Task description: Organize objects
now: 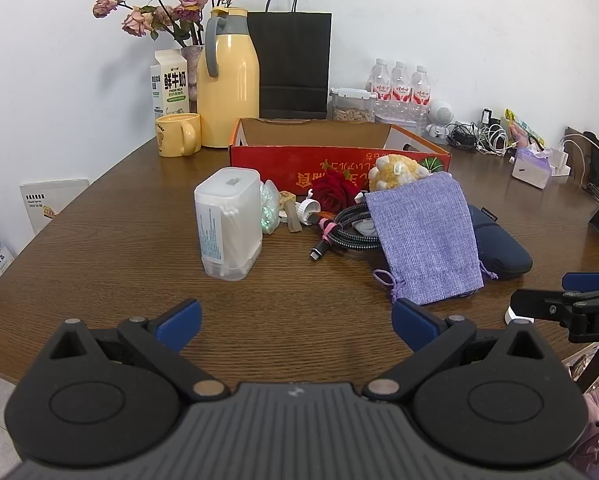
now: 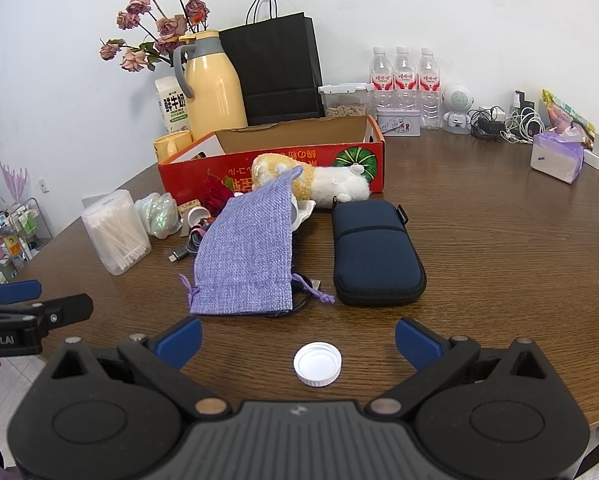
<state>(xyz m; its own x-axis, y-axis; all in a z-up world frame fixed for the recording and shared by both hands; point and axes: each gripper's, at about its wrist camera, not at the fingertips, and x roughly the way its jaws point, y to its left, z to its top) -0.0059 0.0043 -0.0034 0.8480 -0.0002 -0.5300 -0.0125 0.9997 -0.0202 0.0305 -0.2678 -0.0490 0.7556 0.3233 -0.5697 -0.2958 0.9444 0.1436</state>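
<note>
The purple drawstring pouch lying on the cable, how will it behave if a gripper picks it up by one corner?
The purple drawstring pouch looks like soft woven cloth, so it will probably droop and fold. It drapes over the braided cable, which might drag along. It looks flat, so it is likely light.

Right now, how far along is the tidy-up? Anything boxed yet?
Nothing looks done: what shows of the red cardboard box interior is bare. Nothing in hand: left gripper and right gripper are open. Left on the table: cotton swab box, purple drawstring pouch, navy zip case, white bottle cap.
</note>
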